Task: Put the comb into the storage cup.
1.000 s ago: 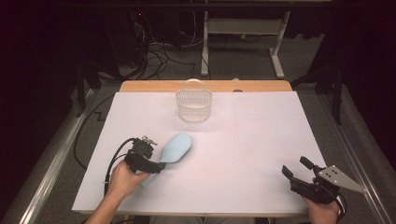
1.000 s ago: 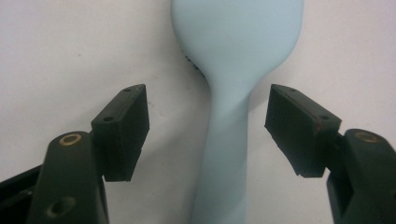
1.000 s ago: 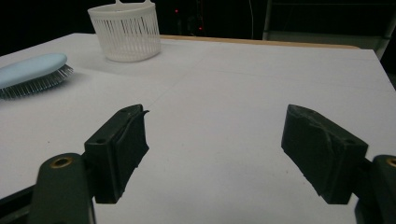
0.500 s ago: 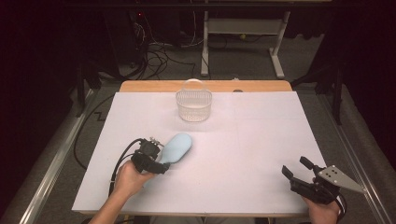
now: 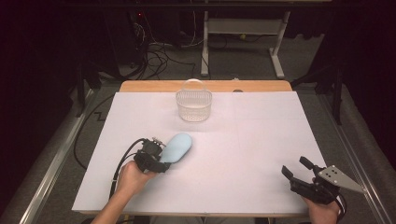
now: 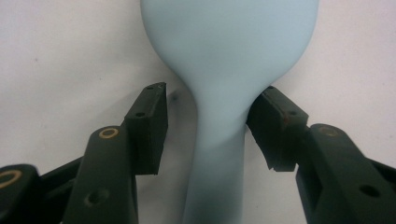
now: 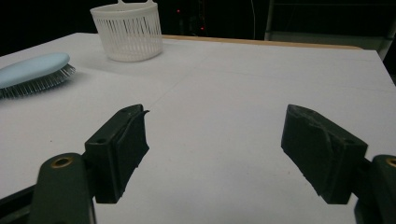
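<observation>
Left claw, just closing, straddles the neck of a pale blue plastic hairbrush, one pad touching. It looks light, stiff, slippery; that neck grips best. Right claw spread, empty.

Bright even table light, dark surroundings

No legible text, label or number anywhere.

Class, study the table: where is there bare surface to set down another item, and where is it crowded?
Bare: the wide stretch between the hairbrush and the right gripper, and the far right corner beside the basket. Crowded: the near left, where the left gripper straddles the brush handle.
</observation>
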The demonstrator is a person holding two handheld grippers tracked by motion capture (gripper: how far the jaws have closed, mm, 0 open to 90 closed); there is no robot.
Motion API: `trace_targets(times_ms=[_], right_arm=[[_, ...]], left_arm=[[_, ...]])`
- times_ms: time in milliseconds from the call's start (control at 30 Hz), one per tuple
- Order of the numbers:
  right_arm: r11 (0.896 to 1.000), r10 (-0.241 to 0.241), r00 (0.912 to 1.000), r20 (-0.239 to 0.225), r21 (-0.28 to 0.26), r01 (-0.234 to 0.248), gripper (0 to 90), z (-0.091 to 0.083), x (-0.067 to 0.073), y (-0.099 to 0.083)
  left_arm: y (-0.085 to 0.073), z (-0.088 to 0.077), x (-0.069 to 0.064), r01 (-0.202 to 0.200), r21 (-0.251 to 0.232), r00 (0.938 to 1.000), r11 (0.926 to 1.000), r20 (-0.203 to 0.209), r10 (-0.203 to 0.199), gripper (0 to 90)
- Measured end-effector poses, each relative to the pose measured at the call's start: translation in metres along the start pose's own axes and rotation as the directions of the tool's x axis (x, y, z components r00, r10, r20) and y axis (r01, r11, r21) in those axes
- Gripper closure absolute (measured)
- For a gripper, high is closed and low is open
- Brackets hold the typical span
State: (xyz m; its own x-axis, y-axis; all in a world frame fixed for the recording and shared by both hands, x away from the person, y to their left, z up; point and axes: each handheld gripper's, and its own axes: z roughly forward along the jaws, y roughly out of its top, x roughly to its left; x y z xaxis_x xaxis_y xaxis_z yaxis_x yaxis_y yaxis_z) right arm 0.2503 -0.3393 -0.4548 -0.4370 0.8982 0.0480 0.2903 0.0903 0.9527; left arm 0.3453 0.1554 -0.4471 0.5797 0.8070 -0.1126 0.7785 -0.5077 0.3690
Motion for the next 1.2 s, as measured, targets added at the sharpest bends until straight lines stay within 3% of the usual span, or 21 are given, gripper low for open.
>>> trace_targets(times_ms=[267,333,433,1200], right_arm=[[1.000,0.000,1.0000,0.001,0.003,0.000,23.1,0.0004,0.0004,0.0000],[1.000,0.000,1.0000,0.002,0.002,0.000,23.1,0.0003,0.0004,-0.0001],[1.000,-0.002,1.0000,0.000,0.003,0.001,23.1,0.0004,0.0004,-0.0001],[1.000,-0.005,1.0000,0.002,0.007,0.005,23.1,0.0009,0.0001,-0.0002]], left_arm=[[0.0014,0.0003,-0.0003,0.000,0.003,1.0000,1.0000,-0.003,0.000,51.2],[0.0013,0.0000,-0.0007,-0.003,-0.001,1.0000,1.0000,-0.003,0.003,58.1],[0.0018,0.0004,-0.0014,-0.010,0.004,0.9999,0.9999,-0.011,0.010,61.3],[0.0012,-0.0008,-0.0007,-0.025,-0.002,0.9994,0.9997,-0.022,0.025,67.6]])
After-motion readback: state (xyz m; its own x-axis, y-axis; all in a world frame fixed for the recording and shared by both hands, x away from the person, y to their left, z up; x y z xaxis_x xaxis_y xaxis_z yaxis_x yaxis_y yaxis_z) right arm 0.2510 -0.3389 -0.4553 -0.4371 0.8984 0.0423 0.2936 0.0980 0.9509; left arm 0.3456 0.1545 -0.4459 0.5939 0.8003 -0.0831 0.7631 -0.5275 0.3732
